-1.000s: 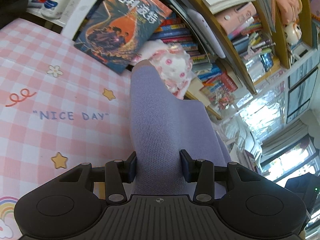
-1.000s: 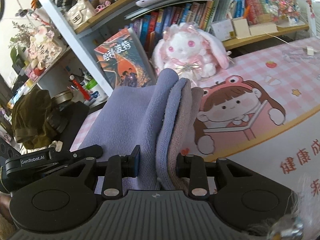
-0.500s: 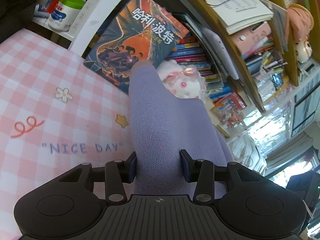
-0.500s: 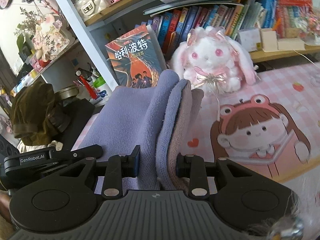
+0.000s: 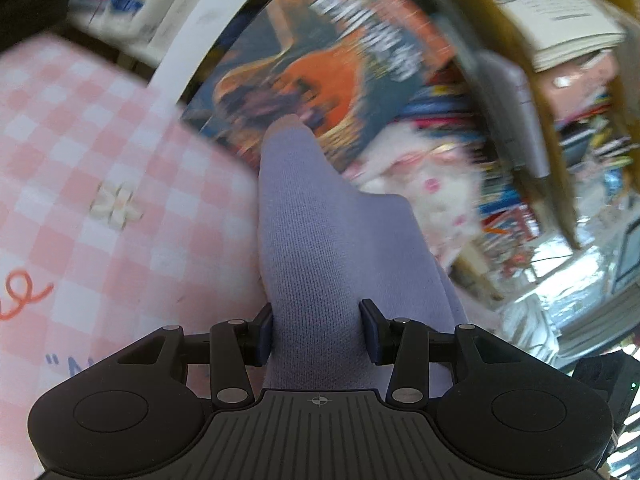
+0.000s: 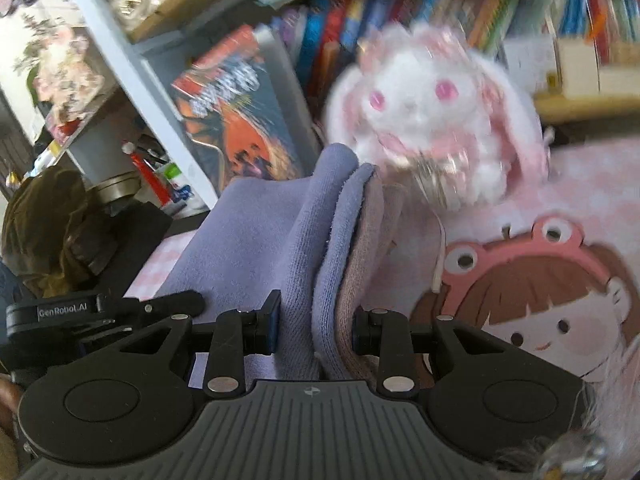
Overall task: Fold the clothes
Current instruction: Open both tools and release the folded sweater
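Note:
A lilac knit garment (image 5: 320, 248) rises in a thick fold between the fingers of my left gripper (image 5: 317, 332), which is shut on it. The same lilac garment (image 6: 264, 236) shows in the right wrist view as several stacked layers with a paler pinkish inner side. My right gripper (image 6: 314, 328) is shut on that bunched edge. The cloth spans between both grippers above a pink checked table cover (image 5: 80, 208). The left gripper's body (image 6: 100, 308) appears at the left of the right wrist view. Both views are blurred by motion.
A white and pink plush rabbit (image 6: 432, 128) sits close ahead against a bookshelf (image 6: 400, 32). A large orange and blue book (image 5: 328, 64) leans on the white shelf post. A dark brown bundle (image 6: 48, 224) lies at far left. A cartoon girl print (image 6: 540, 300) covers the mat.
Both grippers have moved forward toward the shelf with the garment; the book and the plush rabbit now look larger and closer. The grip on the cloth is unchanged.

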